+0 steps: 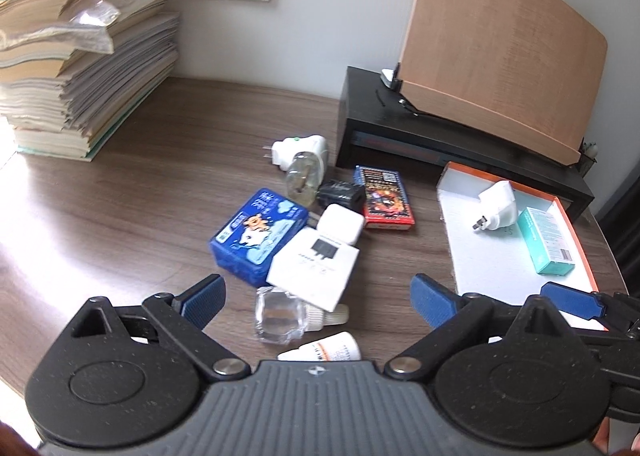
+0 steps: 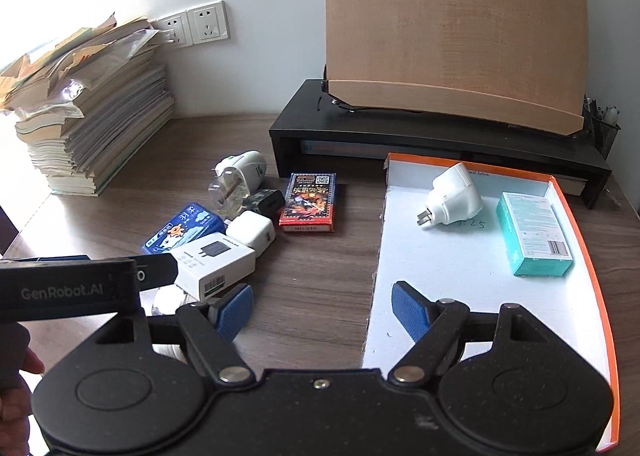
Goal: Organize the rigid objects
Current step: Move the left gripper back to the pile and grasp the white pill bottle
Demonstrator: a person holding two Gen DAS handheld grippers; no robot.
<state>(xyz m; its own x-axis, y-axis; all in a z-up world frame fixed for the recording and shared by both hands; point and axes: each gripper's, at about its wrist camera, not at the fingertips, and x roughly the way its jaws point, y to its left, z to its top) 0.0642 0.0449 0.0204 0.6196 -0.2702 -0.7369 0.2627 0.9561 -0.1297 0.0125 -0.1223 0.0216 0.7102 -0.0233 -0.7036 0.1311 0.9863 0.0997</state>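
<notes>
Dark wood-grain tabletop (image 1: 120,195), white wall behind. Left hand-held gripper (image 1: 318,298) released, empty, over the clear square plastic bottle (image 1: 278,316) at 6 o'clock of the clutter. Right hand-held gripper (image 2: 322,310) released, empty, at the orange-rimmed white cardboard tray (image 2: 592,256). Straddle the bottle squarely, close gently; slick plastic likely slips.

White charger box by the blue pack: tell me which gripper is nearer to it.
Left. The left gripper hangs open right at the white charger box; the right gripper, also open, sits off to its right at the tray edge.
</notes>
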